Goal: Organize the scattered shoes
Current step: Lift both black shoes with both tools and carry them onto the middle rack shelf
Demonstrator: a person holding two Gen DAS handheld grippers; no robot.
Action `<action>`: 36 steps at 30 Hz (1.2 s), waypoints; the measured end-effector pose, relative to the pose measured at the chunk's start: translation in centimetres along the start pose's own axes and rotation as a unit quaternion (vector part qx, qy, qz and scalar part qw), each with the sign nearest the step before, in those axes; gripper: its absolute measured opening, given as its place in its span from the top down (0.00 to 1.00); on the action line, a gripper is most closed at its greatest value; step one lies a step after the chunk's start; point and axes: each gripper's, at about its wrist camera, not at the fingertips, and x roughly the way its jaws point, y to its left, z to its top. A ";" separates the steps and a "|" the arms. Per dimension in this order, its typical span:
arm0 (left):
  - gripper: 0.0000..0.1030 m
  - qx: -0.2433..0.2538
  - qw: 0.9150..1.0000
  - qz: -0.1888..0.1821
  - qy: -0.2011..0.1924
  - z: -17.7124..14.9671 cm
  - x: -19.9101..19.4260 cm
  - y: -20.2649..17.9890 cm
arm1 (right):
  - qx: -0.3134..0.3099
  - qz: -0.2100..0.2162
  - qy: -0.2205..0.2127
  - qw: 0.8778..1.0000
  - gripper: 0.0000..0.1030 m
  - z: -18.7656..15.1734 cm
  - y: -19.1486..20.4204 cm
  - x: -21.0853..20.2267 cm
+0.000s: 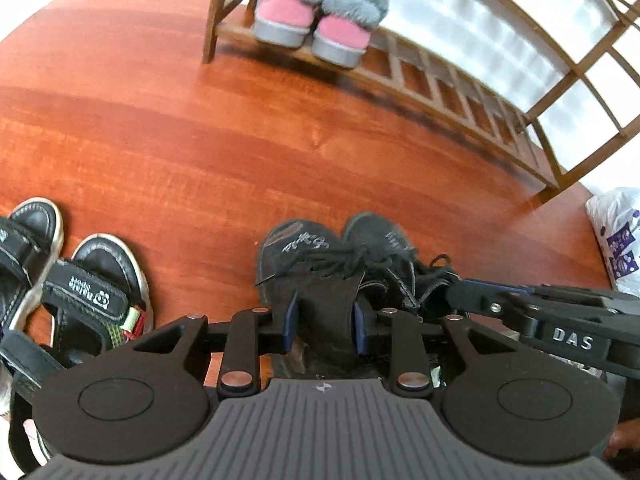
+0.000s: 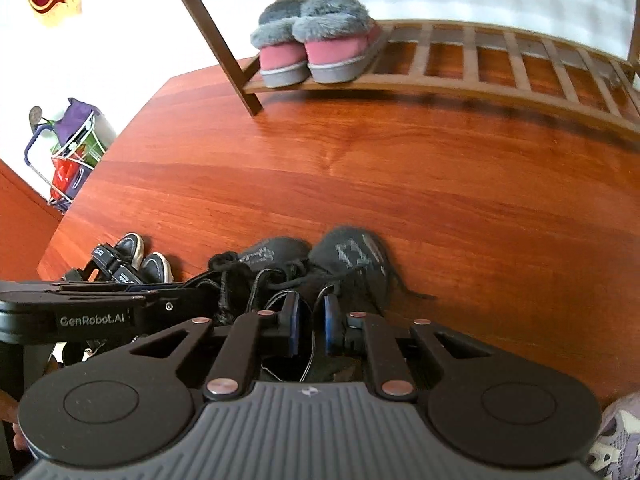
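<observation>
Red-brown wooden floor [image 1: 224, 152] fills both views, with a slatted wooden shoe rack [image 1: 452, 92] against a white wall along the upper edge of each frame. One pair of pink slippers with grey fur cuffs [image 1: 320, 12] sits side by side on the rack's lowest shelf, at its left end; the slats to their right are bare.

Two black lace-up shoes lie together at lower centre of each frame. The left claw [image 1: 325, 322] is pinched on the heel collar of the left black shoe [image 1: 308, 256]. The right claw [image 2: 311, 322], its pads narrowly apart, appears to be nipping the collar or laces of the right black shoe [image 2: 352, 258]; the contact itself is partly hidden. A pair of black strap sandals [image 1: 96, 292] rests on the floor at lower left of the left wrist view.

Assessment: the black pair is under grip, low over the floor and well short of the rack. Carrying it forward calls for both shoes held level and set on the free slats beside the slippers. The sandals remain off the rack.
</observation>
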 end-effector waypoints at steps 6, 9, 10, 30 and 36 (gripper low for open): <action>0.70 -0.001 1.000 0.006 0.007 -0.7 1.0 0.3 | -0.010 -0.025 0.004 1.000 0.68 -1.0 0.1 0.7; 0.65 0.005 1.000 0.008 0.007 -0.7 1.3 0.2 | -0.015 -0.035 0.011 0.999 0.60 -1.4 0.1 1.6; 0.64 0.004 1.000 0.009 0.009 -0.6 1.4 0.2 | -0.015 -0.037 0.014 0.999 0.58 -1.5 0.1 2.0; 0.59 -0.024 0.999 -0.013 0.019 -0.6 3.7 1.8 | 0.029 -0.029 0.048 0.998 0.74 -1.7 -1.6 5.9; 0.59 -0.012 1.000 -0.017 -0.004 1.2 1.4 0.3 | 0.041 -0.017 0.028 0.999 0.74 -1.2 -1.4 4.2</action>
